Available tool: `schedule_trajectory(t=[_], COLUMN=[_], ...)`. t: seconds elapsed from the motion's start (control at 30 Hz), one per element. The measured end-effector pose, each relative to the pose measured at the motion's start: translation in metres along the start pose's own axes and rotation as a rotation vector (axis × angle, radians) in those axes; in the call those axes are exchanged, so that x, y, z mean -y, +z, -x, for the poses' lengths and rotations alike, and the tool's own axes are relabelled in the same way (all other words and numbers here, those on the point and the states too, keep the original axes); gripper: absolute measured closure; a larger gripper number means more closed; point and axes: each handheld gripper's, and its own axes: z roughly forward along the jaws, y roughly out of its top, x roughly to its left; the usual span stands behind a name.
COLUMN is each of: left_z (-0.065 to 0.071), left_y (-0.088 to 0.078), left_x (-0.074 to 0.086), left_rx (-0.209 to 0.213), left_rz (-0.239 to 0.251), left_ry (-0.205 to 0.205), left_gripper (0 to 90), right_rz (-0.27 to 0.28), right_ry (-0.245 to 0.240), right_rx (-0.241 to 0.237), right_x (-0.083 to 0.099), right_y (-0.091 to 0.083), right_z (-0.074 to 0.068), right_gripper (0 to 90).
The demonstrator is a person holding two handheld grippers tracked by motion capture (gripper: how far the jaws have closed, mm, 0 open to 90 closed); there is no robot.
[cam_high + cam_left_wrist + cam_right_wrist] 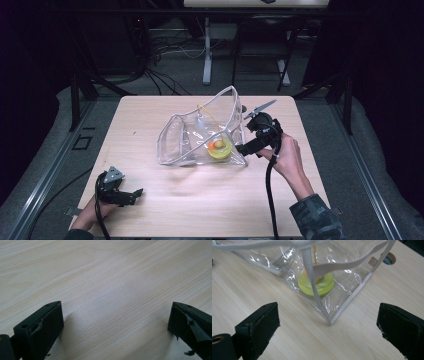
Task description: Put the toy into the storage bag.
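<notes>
A clear plastic bag (200, 132) with white trim lies on the wooden table (150, 205), its mouth gaping up and to the right. Inside it sits a yellow-green round object (219, 150) with an orange piece on top, also seen through the bag wall in the right gripper view (322, 286). My right gripper (245, 148) is open just right of the bag's lower corner (330, 321), with nothing between its jaws. My left gripper (136, 193) rests open near the table's front left, far from the bag, over bare wood (112, 297).
A round hole (390, 258) in the tabletop lies behind the bag. Beyond the table's far edge are cables and metal stand legs (207, 65) on a grey floor. Dark frame rails (40, 185) run along both sides.
</notes>
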Motion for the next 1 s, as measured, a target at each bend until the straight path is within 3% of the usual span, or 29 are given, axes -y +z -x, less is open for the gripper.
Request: schedule_trajectory(t=[0.33,0.57,0.77,1.0], left_z=[0.0,0.0,0.0,0.0], left_y=[0.0,0.0,0.0,0.001], left_x=[0.0,0.0,0.0,-0.001], left_rx=[0.001,0.001,0.004,0.005], left_rz=[0.0,0.0,0.0,0.0], left_ry=[0.0,0.002,0.003,0.005], left_gripper=[0.0,0.0,0.0,0.0], right_rz=[0.001,-0.048,-0.089,-0.105], right_ry=[0.054,0.079,0.072,0.082], right_rx=[-0.016,-0.01,0.009,-0.007], right_x=[0.038,0.066,0.077,0.084], right_y=[0.019,0.041,0.051,0.057], right_z=[0.002,0.003,0.004,0.006], right_gripper=[3.4,3.6,4.8,6.9])
